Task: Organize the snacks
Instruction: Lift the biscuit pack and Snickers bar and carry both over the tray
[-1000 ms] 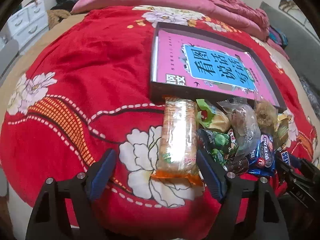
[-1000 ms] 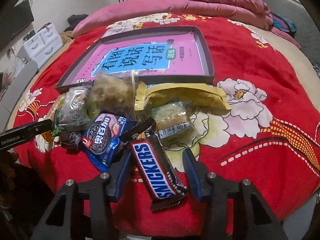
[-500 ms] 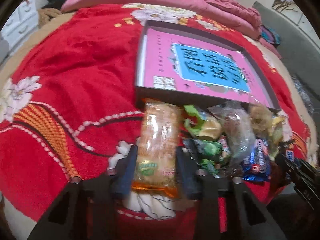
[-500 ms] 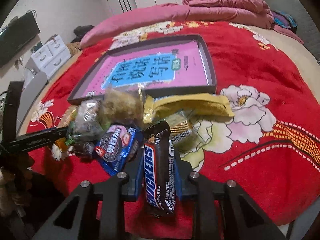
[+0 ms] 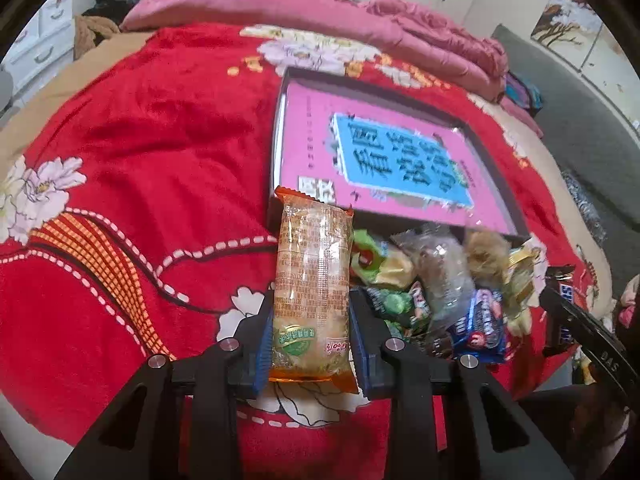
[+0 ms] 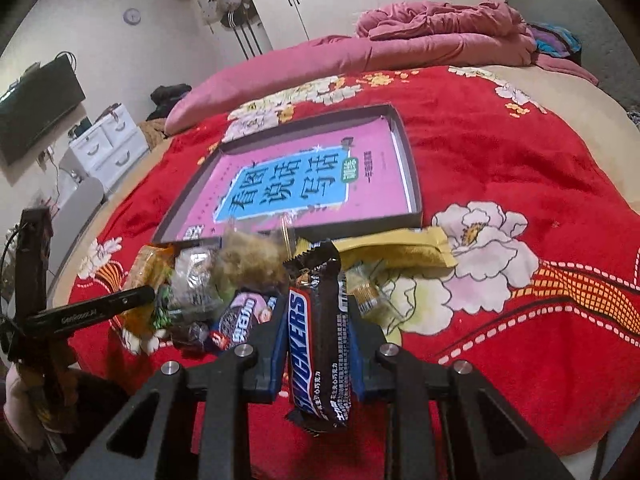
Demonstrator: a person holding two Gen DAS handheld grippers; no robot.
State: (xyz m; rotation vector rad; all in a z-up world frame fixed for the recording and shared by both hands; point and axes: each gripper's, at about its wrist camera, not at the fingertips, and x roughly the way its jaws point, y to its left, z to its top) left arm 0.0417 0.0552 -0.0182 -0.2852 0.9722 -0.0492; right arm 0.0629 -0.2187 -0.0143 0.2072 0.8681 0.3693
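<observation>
Both claws are pinching snacks: your left claw (image 5: 312, 332) has just been closing and now presses on the long orange-ended cracker pack (image 5: 312, 292), low in the centre of the left wrist view; your right claw (image 6: 318, 344) has just been closing and grips the Snickers bar (image 6: 320, 344), low centre in the right wrist view. From largest to smallest: the bed with its red floral blanket (image 5: 140, 160) fills both views. On it, upper centre, lies the shallow dark tray (image 6: 412, 184), holding only a pink book (image 6: 288, 188); no snack is in it yet. Just in front of the tray's near wall sits the snack pile (image 5: 440, 292): a yellow wrapper (image 6: 400, 248), a blue cookie pack (image 5: 480, 324), clear bags, green sweets. Judged from this, organizing has barely begun: two items are gripped, none placed, and the rest of the pile remains unsorted.
</observation>
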